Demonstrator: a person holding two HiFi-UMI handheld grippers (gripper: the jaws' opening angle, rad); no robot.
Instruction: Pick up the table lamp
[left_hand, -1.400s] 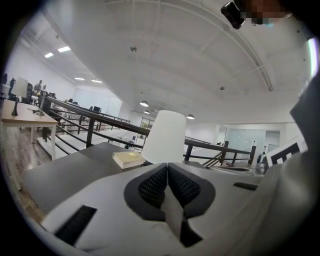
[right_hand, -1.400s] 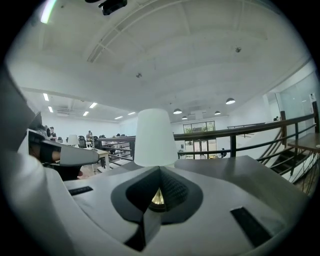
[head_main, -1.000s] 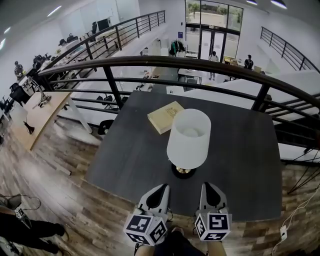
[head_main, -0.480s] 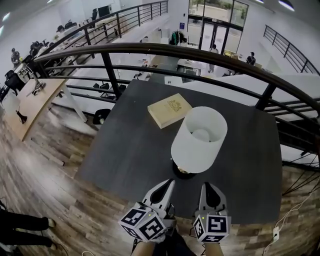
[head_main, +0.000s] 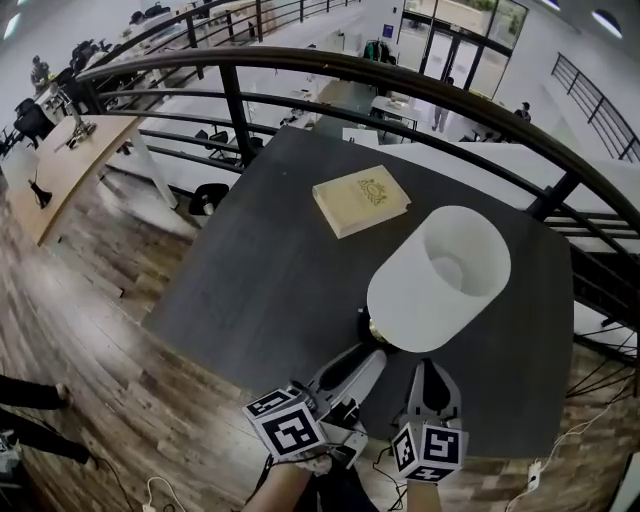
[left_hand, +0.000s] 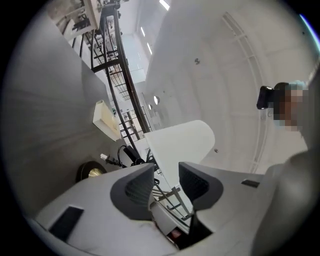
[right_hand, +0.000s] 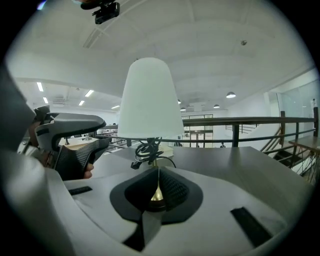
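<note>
The table lamp has a white cylindrical shade (head_main: 438, 278) over a brass stem and a dark round base (head_main: 372, 328); it stands upright on the dark table (head_main: 260, 270). A black cord (right_hand: 146, 150) is wound round the stem. My left gripper (head_main: 366, 364) lies rolled on its side just short of the base. Its jaws have just been opening and stand open with nothing between them (left_hand: 165, 176). To its right, my right gripper (head_main: 432, 370) is shut and empty (right_hand: 157, 186), pointing at the lamp stem from the near side.
A tan book (head_main: 361, 200) lies flat on the table behind the lamp. A dark metal railing (head_main: 330, 70) curves round the far side of the table, with a drop to a lower floor beyond. The table's near edge is just under my grippers.
My left gripper has rolled onto its side, its jaws have spread, and it has reached closer to the lamp base. The right gripper has come lower and nearer too. The lamp has not moved.
</note>
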